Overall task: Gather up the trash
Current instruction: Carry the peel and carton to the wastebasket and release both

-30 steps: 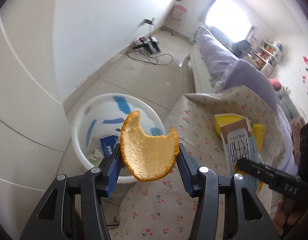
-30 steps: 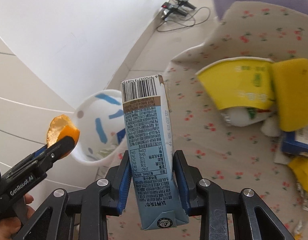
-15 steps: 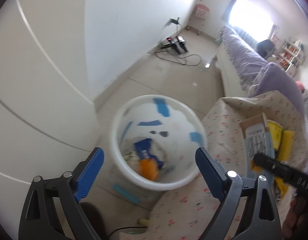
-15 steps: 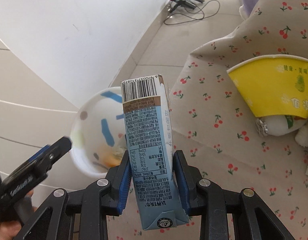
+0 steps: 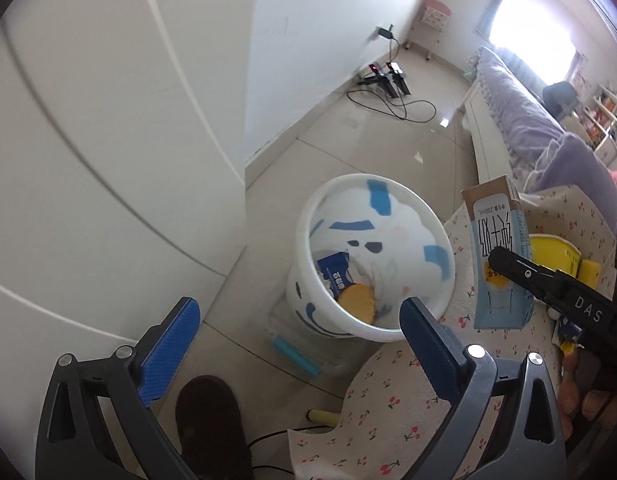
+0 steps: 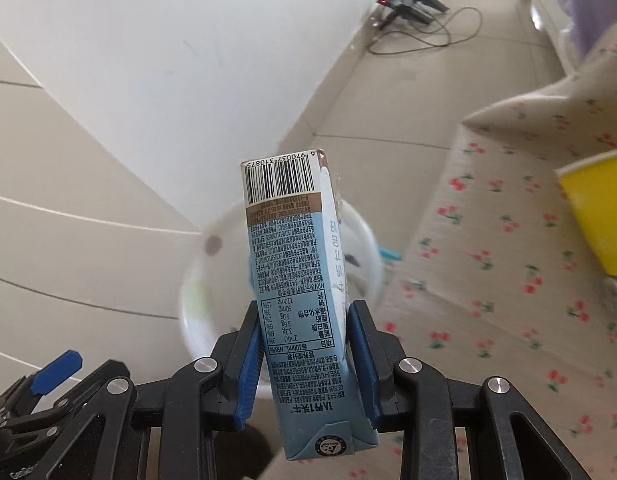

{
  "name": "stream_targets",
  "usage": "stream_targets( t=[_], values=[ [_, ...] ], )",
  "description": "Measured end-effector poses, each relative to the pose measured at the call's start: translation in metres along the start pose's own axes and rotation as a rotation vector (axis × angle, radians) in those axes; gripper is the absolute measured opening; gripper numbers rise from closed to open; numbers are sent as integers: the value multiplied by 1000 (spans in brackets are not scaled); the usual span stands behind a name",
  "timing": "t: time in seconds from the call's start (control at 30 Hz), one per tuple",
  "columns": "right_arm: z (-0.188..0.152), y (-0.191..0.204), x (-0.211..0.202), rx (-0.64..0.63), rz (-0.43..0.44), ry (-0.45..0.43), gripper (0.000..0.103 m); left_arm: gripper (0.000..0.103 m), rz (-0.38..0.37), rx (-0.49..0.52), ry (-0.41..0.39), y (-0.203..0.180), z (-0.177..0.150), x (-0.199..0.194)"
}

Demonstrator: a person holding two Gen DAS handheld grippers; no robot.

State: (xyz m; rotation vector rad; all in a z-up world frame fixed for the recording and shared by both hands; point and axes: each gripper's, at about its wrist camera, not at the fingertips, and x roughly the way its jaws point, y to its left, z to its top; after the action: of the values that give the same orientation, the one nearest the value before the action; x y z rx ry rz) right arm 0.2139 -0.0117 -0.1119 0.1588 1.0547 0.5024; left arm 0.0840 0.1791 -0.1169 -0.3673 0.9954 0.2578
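A white bin with blue marks (image 5: pixel 336 200) stands on the floor beside the cherry-print cloth (image 5: pixel 392 412). An orange peel (image 5: pixel 357 300) and a blue wrapper (image 5: pixel 335 274) lie inside it. My left gripper (image 5: pixel 298 344) is open and empty, above the floor near the bin's front. My right gripper (image 6: pixel 306 356) is shut on a light blue milk carton (image 6: pixel 296 280), held upright over the bin (image 6: pixel 196 308). The carton also shows in the left wrist view (image 5: pixel 496 256), at the bin's right rim.
A yellow paper cup (image 6: pixel 596 212) lies on the cloth to the right. A dark slipper (image 5: pixel 212 424) and a teal strip (image 5: pixel 294 358) lie on the floor by the bin. White cabinet doors (image 5: pixel 88 140) are close on the left. Chargers and cables (image 5: pixel 388 84) lie farther off.
My left gripper opened and the orange peel fell into the bin. The left gripper then drew back. My right gripper carried the carton left until it is over the bin.
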Motion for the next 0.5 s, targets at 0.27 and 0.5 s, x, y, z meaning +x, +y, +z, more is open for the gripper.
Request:
stream_targets(
  t=[0.27, 0.5],
  values=[
    [4, 7, -2, -7, -18, -86, 81, 101, -15, -17, 6, 4, 0, -2],
    [2, -10, -28, 50, -42, -113, 82, 101, -32, 24, 9, -14, -4, -7]
  ],
)
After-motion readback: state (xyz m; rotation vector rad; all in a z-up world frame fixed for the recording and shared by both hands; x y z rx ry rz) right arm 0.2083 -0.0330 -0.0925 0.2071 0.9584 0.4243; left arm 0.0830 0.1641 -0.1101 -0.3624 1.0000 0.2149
